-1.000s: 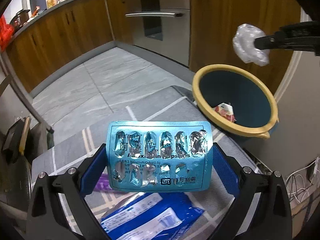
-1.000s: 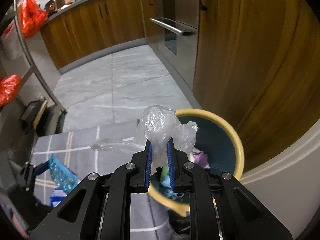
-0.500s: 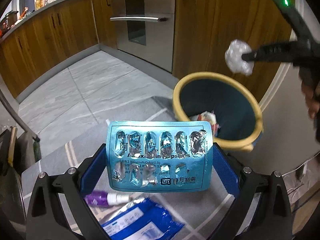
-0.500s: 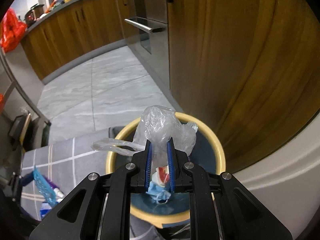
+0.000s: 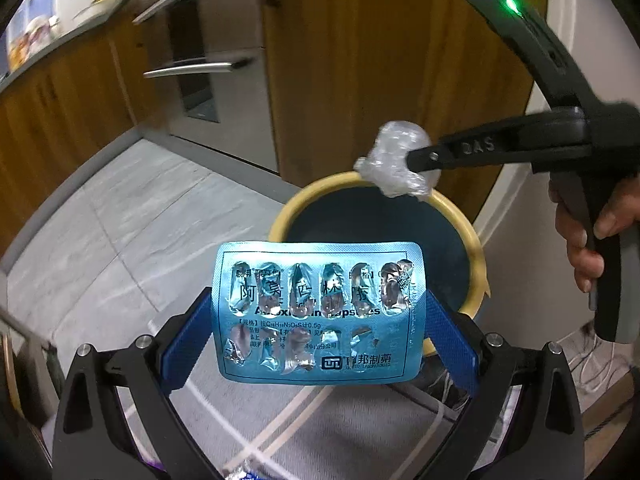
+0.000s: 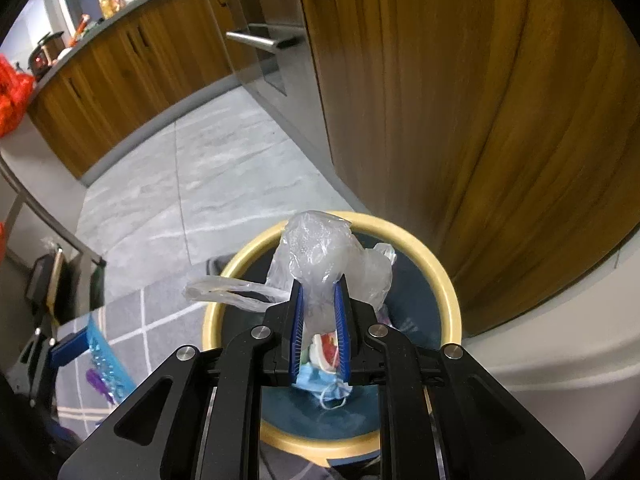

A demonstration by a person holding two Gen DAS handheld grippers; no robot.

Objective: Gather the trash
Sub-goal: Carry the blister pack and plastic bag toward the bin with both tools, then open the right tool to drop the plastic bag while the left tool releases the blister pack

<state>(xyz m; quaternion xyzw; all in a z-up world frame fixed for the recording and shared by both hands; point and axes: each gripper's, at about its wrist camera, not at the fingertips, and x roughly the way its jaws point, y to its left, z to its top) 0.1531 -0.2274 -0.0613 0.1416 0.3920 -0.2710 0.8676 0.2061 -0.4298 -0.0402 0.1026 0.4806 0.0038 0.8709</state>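
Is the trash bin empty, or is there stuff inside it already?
Not empty. The trash bin already holds a blue face mask and a red-and-white scrap at the bottom.

You face wooden cabinets (image 6: 460, 100) running along the kitchen, with a tall wood panel closest to you. A steel oven (image 5: 212, 72) sits built into them, its bar handles (image 5: 192, 69) catching the light. Grey marbled floor tiles (image 6: 224, 184) stretch away to the left. Under you lies a grey rug (image 5: 348, 432) crossed by pale lines. On the far worktop (image 6: 132, 4) you see a dark cooker (image 6: 42, 54) and some blurred clutter. Red bags (image 6: 12, 92) hang at the left edge. White cables (image 5: 580, 364) trail by the wall at right.
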